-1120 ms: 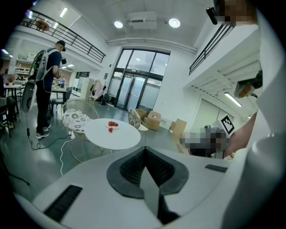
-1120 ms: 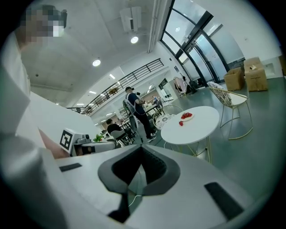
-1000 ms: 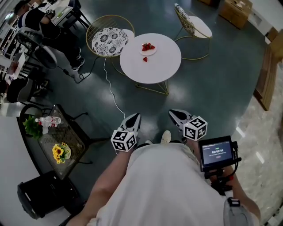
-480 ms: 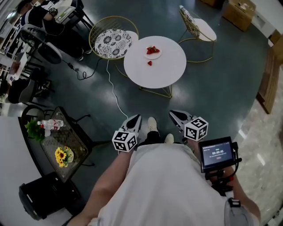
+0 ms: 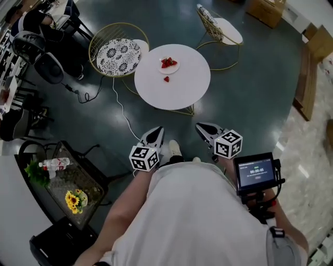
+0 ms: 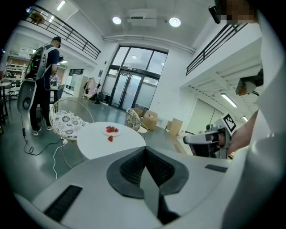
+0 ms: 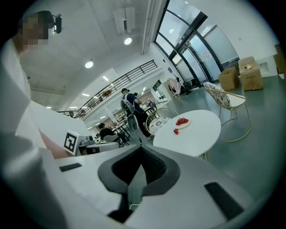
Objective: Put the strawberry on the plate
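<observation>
A round white table stands ahead of me on the dark floor. On its far side sits a small white plate with strawberries on it. One loose strawberry lies on the tabletop just in front of the plate. Both show small in the left gripper view, the plate and the loose strawberry, and in the right gripper view, the plate and the berry. My left gripper and right gripper are held side by side, well short of the table, both shut and empty.
Two wire chairs with patterned cushions flank the table, one at its left and one at the back right. A white cable runs across the floor. A glass side table with flowers is at my left. Cardboard boxes stand far right.
I have walked toward the table, so both grippers sit nearer to it and it looks a little larger. Their jaws stayed shut.
</observation>
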The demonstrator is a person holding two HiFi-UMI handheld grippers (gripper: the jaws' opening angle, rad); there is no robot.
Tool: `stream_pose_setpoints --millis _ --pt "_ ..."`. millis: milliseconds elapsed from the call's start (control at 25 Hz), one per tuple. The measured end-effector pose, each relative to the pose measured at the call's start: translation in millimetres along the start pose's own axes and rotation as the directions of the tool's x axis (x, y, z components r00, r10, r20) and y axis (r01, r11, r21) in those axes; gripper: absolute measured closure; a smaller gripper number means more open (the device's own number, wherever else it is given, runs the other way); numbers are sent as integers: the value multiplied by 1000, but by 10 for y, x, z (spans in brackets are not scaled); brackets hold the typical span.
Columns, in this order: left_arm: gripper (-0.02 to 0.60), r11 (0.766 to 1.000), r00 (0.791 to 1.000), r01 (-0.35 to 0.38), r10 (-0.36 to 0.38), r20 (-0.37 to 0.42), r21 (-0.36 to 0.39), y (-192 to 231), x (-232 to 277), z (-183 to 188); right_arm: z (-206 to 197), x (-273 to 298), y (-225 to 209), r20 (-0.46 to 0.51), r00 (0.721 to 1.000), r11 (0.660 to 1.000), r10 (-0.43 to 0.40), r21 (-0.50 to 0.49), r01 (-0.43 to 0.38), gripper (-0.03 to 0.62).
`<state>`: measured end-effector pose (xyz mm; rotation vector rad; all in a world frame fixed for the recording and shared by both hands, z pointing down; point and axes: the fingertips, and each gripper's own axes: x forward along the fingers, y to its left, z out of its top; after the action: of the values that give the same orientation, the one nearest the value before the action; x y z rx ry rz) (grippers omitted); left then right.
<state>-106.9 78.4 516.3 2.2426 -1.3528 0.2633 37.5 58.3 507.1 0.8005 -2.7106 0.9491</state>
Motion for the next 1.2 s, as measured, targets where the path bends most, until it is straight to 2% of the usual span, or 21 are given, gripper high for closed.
stream_pose_setpoints --millis 160,400,800,1200 --pt "575 1000 1000 6 -6 16 8 236 124 195 172 210 -79 -4 1000 1000 -14 -14 14 588" --pt "575 1000 1000 21 -21 14 8 648 170 278 319 653 -52 -4 1000 999 -24 -31 24 588" --pt "575 997 998 68 -68 4 28 737 181 528 579 826 67 7 999 998 -43 -38 43 588" --pt "575 993 993 115 -115 11 18 984 262 479 552 944 -43 9 992 991 -126 -41 126 588"
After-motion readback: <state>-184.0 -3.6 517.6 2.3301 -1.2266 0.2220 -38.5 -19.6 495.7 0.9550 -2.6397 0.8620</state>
